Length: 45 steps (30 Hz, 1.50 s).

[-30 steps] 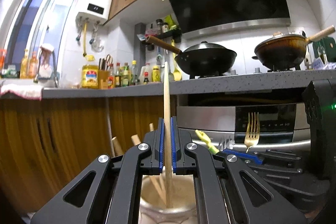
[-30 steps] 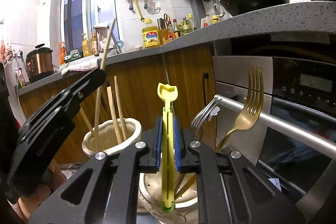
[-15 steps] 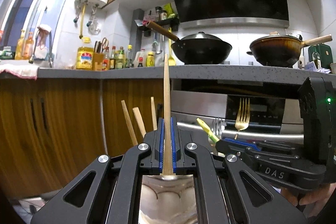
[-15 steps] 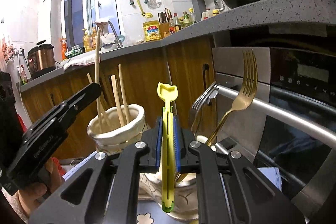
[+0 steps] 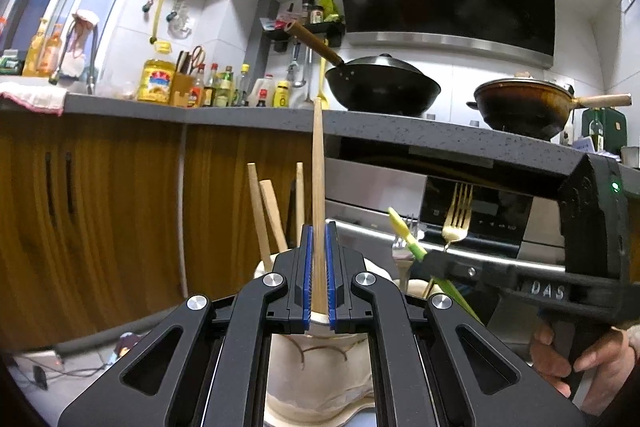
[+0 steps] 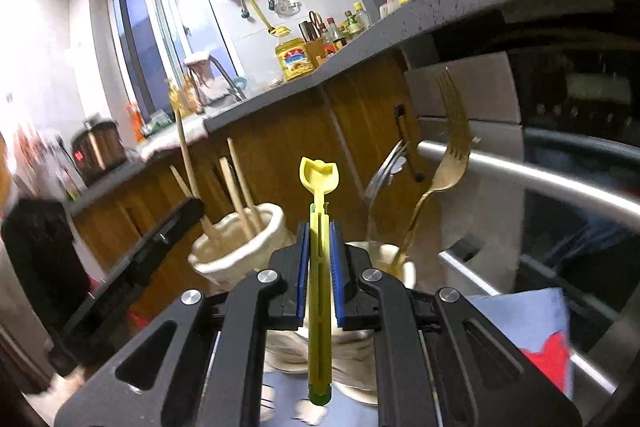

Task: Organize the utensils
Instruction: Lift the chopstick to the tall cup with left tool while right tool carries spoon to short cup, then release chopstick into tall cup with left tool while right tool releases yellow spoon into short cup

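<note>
left gripper (image 5: 319, 259) jaws clamp upright chopstick (image 5: 318, 187) | right gripper (image 6: 320, 259) jaws clamp upright yellow utensil (image 6: 319, 227)

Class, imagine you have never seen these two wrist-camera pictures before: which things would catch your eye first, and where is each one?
Dead centre in the left wrist view, the left gripper clamps an upright wooden chopstick above a cream holder. In the right wrist view, the right gripper pinches a bright yellow utensil. To its right a gold fork stands tines up from a second pot.
</note>
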Motion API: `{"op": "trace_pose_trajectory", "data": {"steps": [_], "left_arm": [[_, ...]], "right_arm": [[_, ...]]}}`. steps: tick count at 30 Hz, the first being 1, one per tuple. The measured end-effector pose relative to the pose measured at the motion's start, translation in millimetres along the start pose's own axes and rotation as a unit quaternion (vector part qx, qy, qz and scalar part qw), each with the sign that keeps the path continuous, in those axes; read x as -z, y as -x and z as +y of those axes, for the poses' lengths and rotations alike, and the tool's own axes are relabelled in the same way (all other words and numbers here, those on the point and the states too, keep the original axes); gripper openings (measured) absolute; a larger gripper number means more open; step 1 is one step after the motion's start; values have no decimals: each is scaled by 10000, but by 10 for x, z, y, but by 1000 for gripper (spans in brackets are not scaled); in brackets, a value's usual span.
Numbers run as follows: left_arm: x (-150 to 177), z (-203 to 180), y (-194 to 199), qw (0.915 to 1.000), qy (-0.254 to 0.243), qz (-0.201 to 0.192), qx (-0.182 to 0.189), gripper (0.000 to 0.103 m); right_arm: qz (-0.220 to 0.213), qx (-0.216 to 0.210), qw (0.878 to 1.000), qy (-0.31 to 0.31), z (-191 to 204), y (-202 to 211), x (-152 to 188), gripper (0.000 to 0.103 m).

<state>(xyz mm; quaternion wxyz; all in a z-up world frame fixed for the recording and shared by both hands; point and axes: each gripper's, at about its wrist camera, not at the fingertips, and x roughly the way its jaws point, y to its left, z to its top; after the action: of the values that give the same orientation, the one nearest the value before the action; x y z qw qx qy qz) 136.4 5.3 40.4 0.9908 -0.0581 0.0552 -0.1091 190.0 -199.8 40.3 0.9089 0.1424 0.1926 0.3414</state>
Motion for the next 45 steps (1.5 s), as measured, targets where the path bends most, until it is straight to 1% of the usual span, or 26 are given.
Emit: {"op": "trace_pose_trajectory", "data": {"steps": [3,5,9,10,12,15,17,21,31,34,38,40,44,45], "left_arm": [[6,-20,-7,10000,-17,8,10,7],[13,-29,-16,10000,-11,9,6,7],[19,-40,-7,10000,-19,-15,9,7],[23,-46,-6,10000,-32,-22,-3,7],[20,-51,-17,10000,-32,-20,-6,7],[32,-60,-34,10000,-36,5,-2,7],[31,-61,-35,10000,-41,2,-6,7],[29,-53,-38,10000,-34,16,0,7],[70,-64,-113,9996,-131,232,-59,7],[79,-76,-121,9995,-167,269,-40,7],[88,-89,-123,9993,-211,290,-41,7],[92,-95,-118,9993,-214,290,-39,10],[93,-119,-104,9994,-232,248,-42,12],[95,-121,-103,9994,-238,246,-41,14]], "right_arm": [[-27,-119,9997,-209,-33,-50,-35,10],[-112,-20,9998,-144,-12,-113,-65,10],[-309,488,9979,298,96,-255,-63,10],[-392,698,9952,556,156,-292,-45,10],[-580,972,9891,941,249,-317,-8,10],[-732,1193,9826,1221,315,-363,18,10],[-736,1245,9807,1315,324,-386,34,10],[-601,1282,9803,1377,308,-377,94,10],[-210,1144,9860,1194,280,-46,154,10],[-1,1163,9863,1171,290,-36,210,10],[154,1198,9865,1104,272,-23,272,10],[219,1180,9874,1034,252,-26,279,10],[277,1177,9883,928,212,-25,301,10],[275,1170,9885,919,211,-20,301,10]]}}
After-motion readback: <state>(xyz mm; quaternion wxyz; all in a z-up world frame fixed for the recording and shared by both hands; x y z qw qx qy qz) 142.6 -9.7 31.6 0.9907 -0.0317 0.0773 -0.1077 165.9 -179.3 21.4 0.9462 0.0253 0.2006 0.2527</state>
